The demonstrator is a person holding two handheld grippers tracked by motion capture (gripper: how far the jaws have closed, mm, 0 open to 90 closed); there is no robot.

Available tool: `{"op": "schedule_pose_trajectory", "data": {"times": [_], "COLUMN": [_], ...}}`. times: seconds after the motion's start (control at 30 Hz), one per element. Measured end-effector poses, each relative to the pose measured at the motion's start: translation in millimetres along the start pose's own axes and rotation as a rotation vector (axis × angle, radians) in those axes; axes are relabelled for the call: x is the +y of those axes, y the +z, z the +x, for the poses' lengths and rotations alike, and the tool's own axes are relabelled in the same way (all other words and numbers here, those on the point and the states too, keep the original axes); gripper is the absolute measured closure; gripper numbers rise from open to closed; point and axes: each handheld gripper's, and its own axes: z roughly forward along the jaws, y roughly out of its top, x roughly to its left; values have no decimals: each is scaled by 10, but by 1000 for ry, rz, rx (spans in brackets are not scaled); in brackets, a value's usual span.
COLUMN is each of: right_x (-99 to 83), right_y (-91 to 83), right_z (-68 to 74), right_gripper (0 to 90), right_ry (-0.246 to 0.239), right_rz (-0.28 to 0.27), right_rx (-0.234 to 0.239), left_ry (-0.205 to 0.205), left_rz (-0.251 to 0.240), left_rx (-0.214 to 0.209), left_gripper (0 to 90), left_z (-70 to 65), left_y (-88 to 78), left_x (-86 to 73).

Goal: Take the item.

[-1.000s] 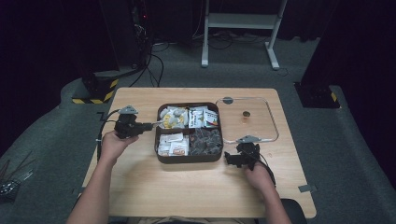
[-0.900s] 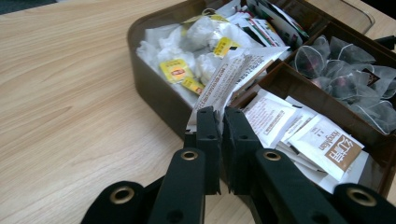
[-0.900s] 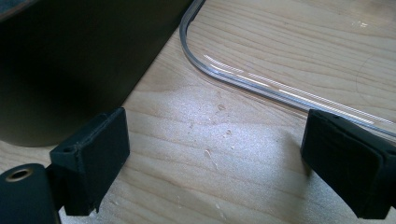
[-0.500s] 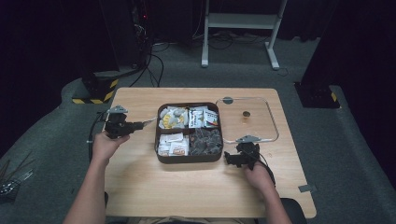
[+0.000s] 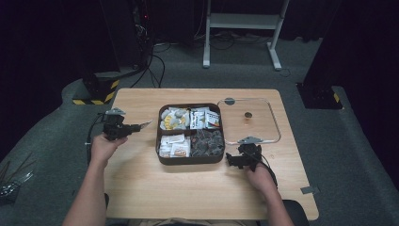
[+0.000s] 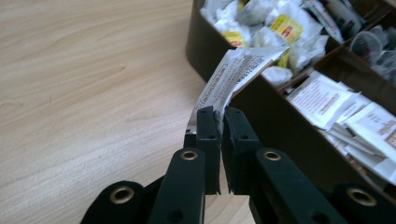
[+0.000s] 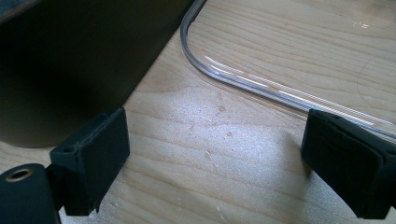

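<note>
So, brown tray [image 5: 190,160] sits mid-table [image 5: 141,188], split into 4 compartments. Far-left one: white and yellow sachets [image 5: 173,118]; far-right: printed packets w/ red and black [image 5: 205,118]; near-left: flat white packets [image 5: 173,145]; near-right: dark clear-wrapped items [image 5: 207,142], can't tell what exactly. My left gripper [image 5: 137,127] is left of the tray, off the table surface, jaws pinched on one white printed packet [image 6: 236,70] that sticks out toward the tray's left wall; in the left gripper view the packet's tip overlaps the tray rim near the far-left compartment. Clear lid [image 5: 268,136] lies flat just right of the tray, small dark knob at its center. My right gripper [image 5: 234,160] rests low by the tray's near-right corner, jaws spread wide w/ bare wood between them, tray wall [image 7: 70,60] by one jaw, lid edge [image 7: 243,84] by the other.
</note>
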Motion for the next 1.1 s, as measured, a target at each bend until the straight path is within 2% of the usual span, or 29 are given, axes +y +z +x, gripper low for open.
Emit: {"op": "schedule_pose_trajectory", "data": {"times": [0.33,0.5,0.73,0.77,1.1], "right_x": [0,0,0,0,0], "right_y": [0,0,0,0,0], "right_z": [1,1,1,1,1], "right_gripper": [79,79,79,79,79], "right_ry": [1,1,1,1,1], "right_rz": [0,0,0,0,0], "right_rx": [0,0,0,0,0], "left_ry": [-19,-43,-48,-44,-40], "left_rz": [61,86,107,123,126], "left_rx": [9,4,4,11,1], "left_gripper": [859,857,857,855,837], "left_z": [69,93,98,85,69], "left_y": [186,278,351,380,409], "left_x": [-60,-87,-115,-126,-143]}}
